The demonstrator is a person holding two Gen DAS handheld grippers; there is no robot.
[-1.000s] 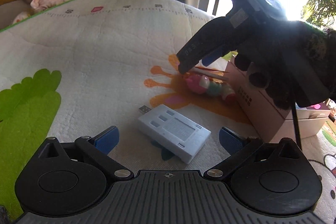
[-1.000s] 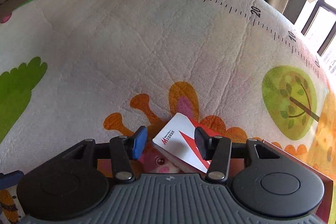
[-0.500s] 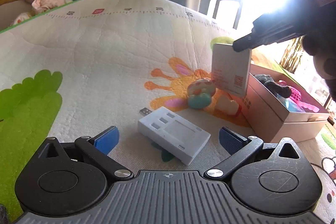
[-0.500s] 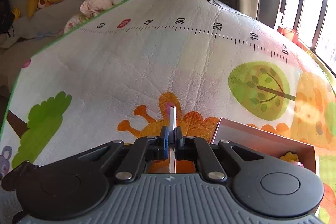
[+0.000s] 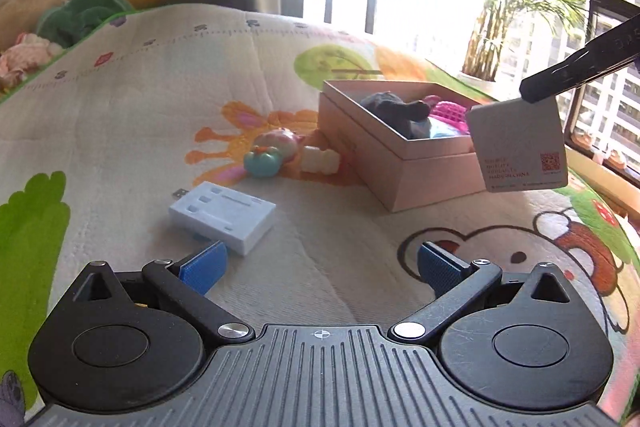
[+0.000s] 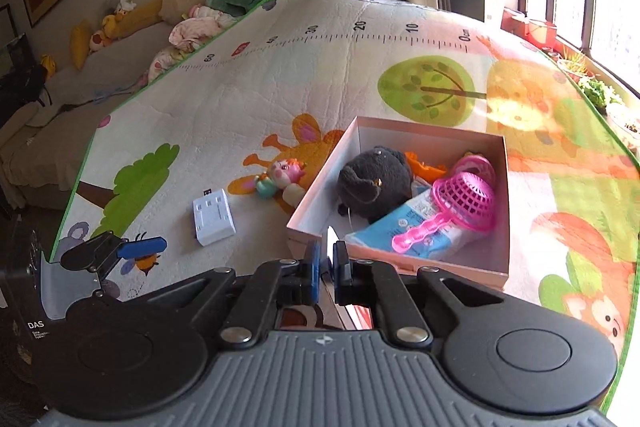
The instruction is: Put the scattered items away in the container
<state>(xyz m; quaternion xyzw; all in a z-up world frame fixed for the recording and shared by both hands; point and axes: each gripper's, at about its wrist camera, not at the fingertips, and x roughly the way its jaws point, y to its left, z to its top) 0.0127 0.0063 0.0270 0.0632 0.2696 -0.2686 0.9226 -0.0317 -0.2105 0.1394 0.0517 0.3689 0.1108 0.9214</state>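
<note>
Plainly, we see several loose things on the play mat [image 6: 280, 75] to the left of the box [image 6: 505, 211]. A white adapter block [image 6: 213, 215] with a small plug at one end lies flat, well apart from the box. Nearer the box lies a small doll [image 6: 280, 175] with orange hair and a teal part, and in the left wrist view a pale toy piece [image 5: 320, 159] sits just beside the box wall. Nothing lies between these things and the box.

We hold the left gripper [image 5: 320, 263] low over the mat with its blue pads spread wide and nothing between them; the adapter block lies just ahead of its left pad.

Our right gripper [image 6: 327, 262] has its pads pressed together on a thin white card [image 5: 518, 145], gripped by its upper edge. In the right wrist view we see the card only edge-on as a white sliver. In the left wrist view it hangs in the air in front of the near right corner of the box, clear of the mat, with red print and a code square on its face.

Inside the open box we see a dark grey plush toy [image 6: 374, 183], a pink plastic sieve [image 6: 460, 203] with a handle, a light blue packet [image 6: 416, 227] under the sieve, and something orange [image 6: 424, 165] behind the plush.
</note>
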